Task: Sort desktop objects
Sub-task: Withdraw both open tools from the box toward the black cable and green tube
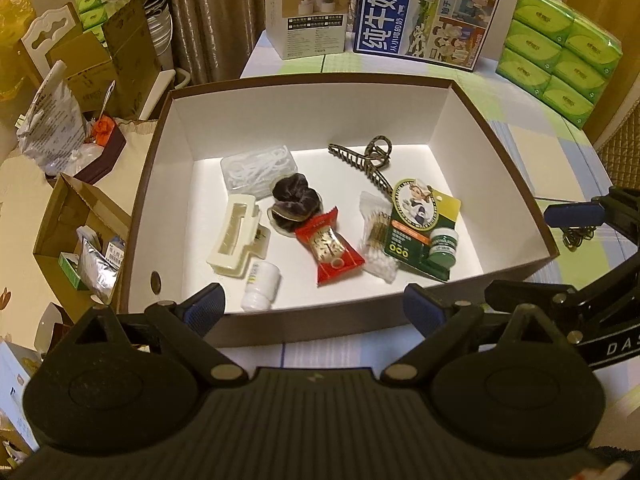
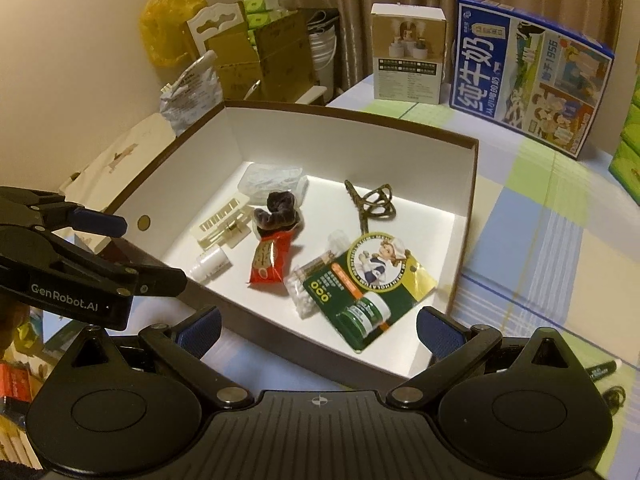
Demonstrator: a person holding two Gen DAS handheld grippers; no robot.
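A brown box with white inside (image 1: 516, 184) (image 2: 466, 216) sits on the checked tablecloth. In it lie a cream hair claw (image 1: 236, 236) (image 2: 224, 222), a white bottle (image 1: 262, 286) (image 2: 210, 264), a red snack packet (image 1: 330, 246) (image 2: 268, 260), a dark scrunchie (image 1: 294, 196) (image 2: 278, 210), a bronze hair claw (image 1: 370, 160) (image 2: 372, 204), cotton swabs (image 1: 376, 236) (image 2: 306, 288), a green balm card (image 1: 424, 228) (image 2: 372, 280) and a clear packet (image 1: 258, 168) (image 2: 272, 178). My left gripper (image 1: 314, 306) hangs open at the box's near wall, empty. My right gripper (image 2: 318, 328) is open and empty at the near right corner.
A blue milk carton (image 1: 426, 16) (image 2: 532, 84), a white product box (image 1: 306, 8) (image 2: 408, 56) and green tissue packs (image 1: 560, 52) stand behind the box. Cardboard boxes and bags (image 1: 80, 80) crowd the left. A black marker (image 2: 604, 370) lies on the cloth at right.
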